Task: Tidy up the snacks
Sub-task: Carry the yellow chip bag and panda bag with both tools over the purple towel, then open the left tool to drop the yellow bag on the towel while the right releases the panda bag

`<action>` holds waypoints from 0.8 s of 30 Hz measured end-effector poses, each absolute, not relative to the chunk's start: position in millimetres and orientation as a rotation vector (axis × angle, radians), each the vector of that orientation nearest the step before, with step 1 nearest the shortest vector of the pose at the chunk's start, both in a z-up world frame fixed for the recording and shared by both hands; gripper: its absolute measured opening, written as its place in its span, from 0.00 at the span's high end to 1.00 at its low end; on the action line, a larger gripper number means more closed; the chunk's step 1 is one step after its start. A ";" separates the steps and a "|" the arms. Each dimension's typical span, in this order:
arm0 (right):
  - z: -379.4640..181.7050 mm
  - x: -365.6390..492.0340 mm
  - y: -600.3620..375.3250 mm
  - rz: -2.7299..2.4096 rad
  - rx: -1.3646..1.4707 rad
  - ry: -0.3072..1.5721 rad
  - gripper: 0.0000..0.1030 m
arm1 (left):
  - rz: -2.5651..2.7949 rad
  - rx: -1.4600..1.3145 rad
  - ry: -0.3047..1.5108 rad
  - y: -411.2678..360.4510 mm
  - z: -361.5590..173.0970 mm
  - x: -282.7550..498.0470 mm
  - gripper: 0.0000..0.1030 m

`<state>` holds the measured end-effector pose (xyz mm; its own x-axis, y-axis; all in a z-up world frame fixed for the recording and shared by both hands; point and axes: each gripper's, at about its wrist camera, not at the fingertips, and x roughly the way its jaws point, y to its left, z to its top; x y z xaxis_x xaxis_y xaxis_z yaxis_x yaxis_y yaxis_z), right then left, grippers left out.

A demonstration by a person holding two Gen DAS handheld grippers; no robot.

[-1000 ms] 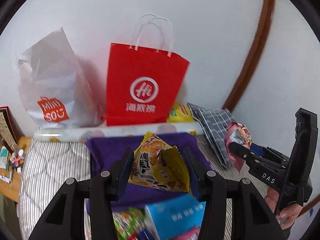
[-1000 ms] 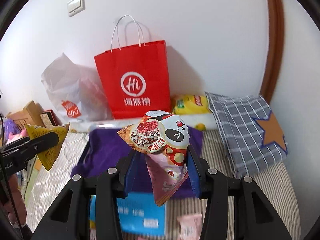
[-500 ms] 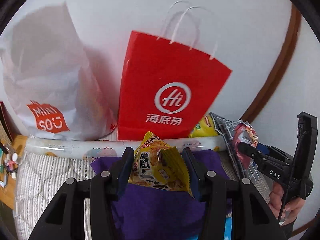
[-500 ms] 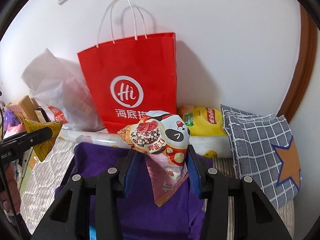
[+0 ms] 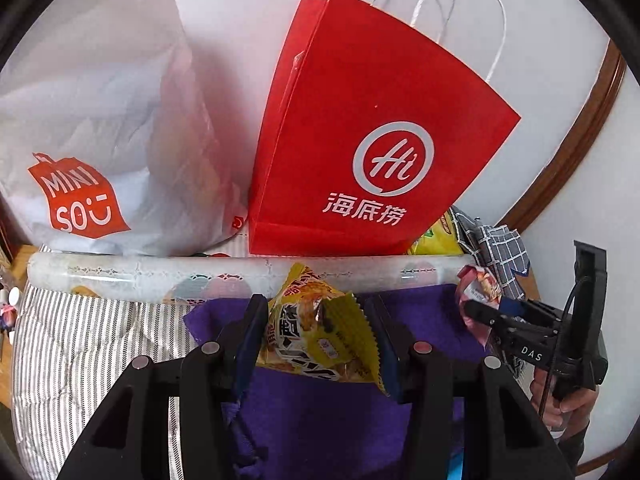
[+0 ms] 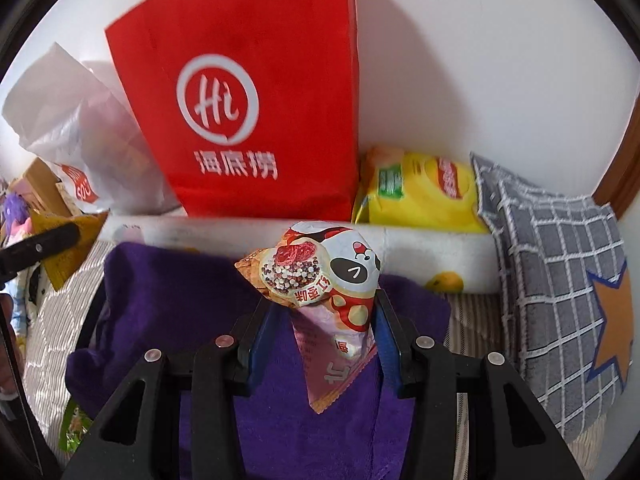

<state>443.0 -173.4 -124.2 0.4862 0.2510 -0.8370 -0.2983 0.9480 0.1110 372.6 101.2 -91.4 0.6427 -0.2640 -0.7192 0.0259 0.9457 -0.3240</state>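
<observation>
My left gripper (image 5: 318, 334) is shut on a yellow snack packet (image 5: 316, 332) and holds it above a purple cloth (image 5: 320, 420), close in front of a red paper bag (image 5: 360, 136). My right gripper (image 6: 320, 320) is shut on a pink and white snack packet (image 6: 320, 276) with a panda face, also above the purple cloth (image 6: 168, 300) and just short of the red bag (image 6: 248, 100). The right gripper shows at the right of the left wrist view (image 5: 476, 314), the left one at the left of the right wrist view (image 6: 52, 240).
A white Miniso plastic bag (image 5: 100, 140) stands left of the red bag against the wall. A patterned roll (image 5: 160, 276) lies across in front of both bags. A yellow chip bag (image 6: 420, 188) and a grey checked cushion (image 6: 552, 280) lie to the right on striped bedding (image 5: 80, 340).
Both grippers have moved forward toward the red bag with their packets still held. The bags now fill much more of both views.
</observation>
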 end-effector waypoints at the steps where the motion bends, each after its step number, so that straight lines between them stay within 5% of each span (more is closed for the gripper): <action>1: -127.3 444.2 -173.6 0.340 -0.053 1.020 0.55 | -0.165 -0.299 0.866 101.4 -93.6 373.9 0.54; 24: -163.3 455.4 -160.5 0.345 -0.139 1.130 0.54 | -0.162 -0.287 0.966 85.7 -125.1 388.9 0.54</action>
<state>455.4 -160.5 -163.3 0.3806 0.1994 -0.9030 -0.3392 0.9385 0.0643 388.9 85.7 -125.1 0.5601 -0.2629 -0.7856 0.0084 0.9501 -0.3119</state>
